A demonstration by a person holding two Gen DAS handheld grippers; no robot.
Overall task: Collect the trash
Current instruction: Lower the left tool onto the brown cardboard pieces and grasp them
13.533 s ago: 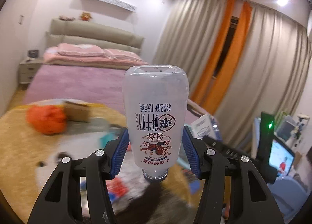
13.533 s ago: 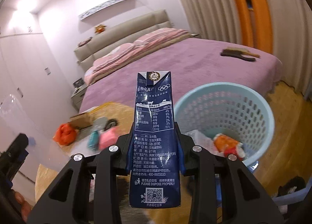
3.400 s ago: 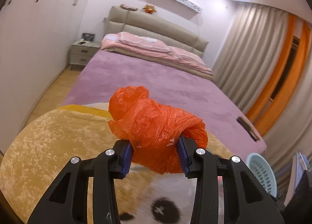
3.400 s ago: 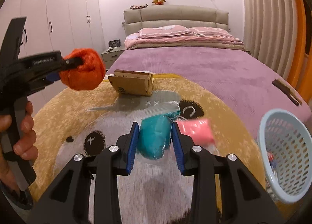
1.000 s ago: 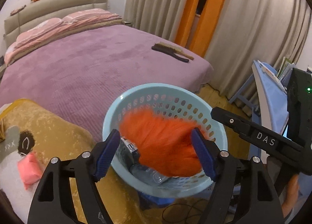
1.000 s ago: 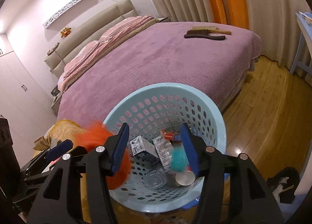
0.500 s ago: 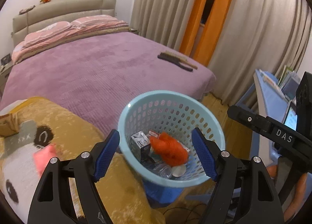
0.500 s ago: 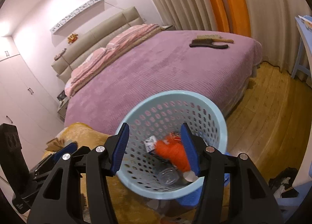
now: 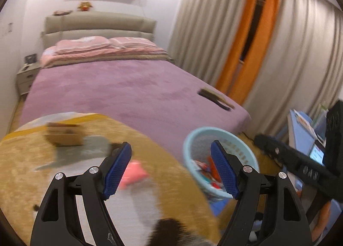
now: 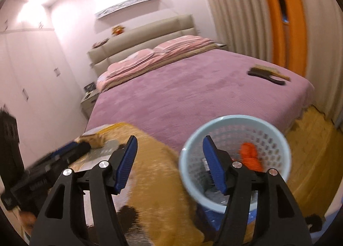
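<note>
**A:** Where does the trash lie against each claw?

**B:** The left gripper (image 9: 171, 168) stands wide with nothing between its blue pads. The blurred pink packet (image 9: 134, 172) lies on the round yellow-brown plush rug (image 9: 19, 173) just beyond its left pad. The crumpled brown cardboard box (image 9: 63, 136) sits farther back on the rug, near the bed with the purple cover (image 9: 120, 93).

**A:** And the other one?

**B:** The right gripper (image 10: 169, 163) has its jaws opening, and they are empty. The pale blue perforated plastic basket (image 10: 276, 136) stands on the wooden floor past its right pad, beside the rug and the foot of the bed. The crumpled orange plastic bag (image 10: 249, 157) lies inside the basket, on top of other blurred scraps.

**A:** Any writing to read?

**B:** On the black body of the right gripper, seen from the left camera, pale letters look like "DAS", though they are smeared. Any print on the packets in the basket is too blurred to read.

**A:** Anything else on the bed?

**B:** A dark brush with a wooden handle (image 10: 268, 74) near the corner, well apart from both claws.
</note>
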